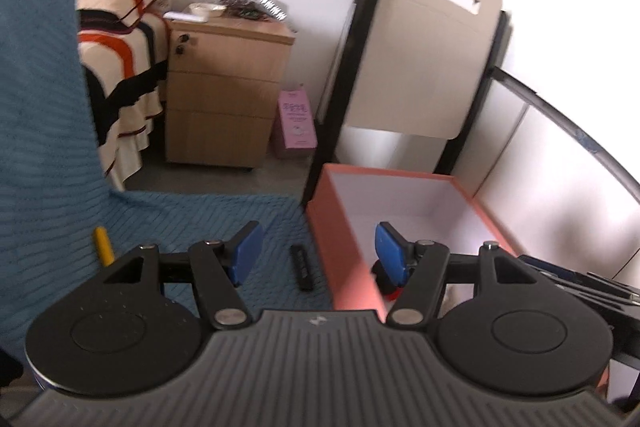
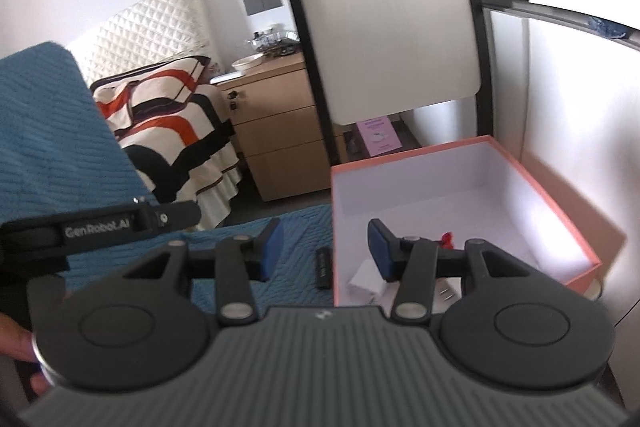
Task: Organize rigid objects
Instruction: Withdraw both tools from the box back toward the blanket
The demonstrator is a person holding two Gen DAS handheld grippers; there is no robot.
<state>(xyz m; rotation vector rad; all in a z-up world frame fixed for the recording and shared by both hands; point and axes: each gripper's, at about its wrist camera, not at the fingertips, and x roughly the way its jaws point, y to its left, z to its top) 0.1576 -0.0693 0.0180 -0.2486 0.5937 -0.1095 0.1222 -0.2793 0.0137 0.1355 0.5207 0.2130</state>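
Two things still lie on the blue cloth (image 1: 192, 219): a small black bar (image 1: 302, 267) just beside the pink box (image 1: 344, 255) and a yellow stick (image 1: 103, 245) farther off. Both the left tool (image 1: 318, 253) and the right tool (image 2: 324, 247) are wide apart and hold nothing. I think the bar comes next, so come straight down on it, lift it above the box wall, and watch the chair (image 2: 384, 27) close behind.

both claws are spread wide with nothing between their blue pads. the left claw (image 1: 318, 253) is held level, pointing forward. the right claw (image 2: 324, 247) sits in the same pose — in its view the left one's body shows at the left edge, gripped by a hand (image 2: 16, 343).
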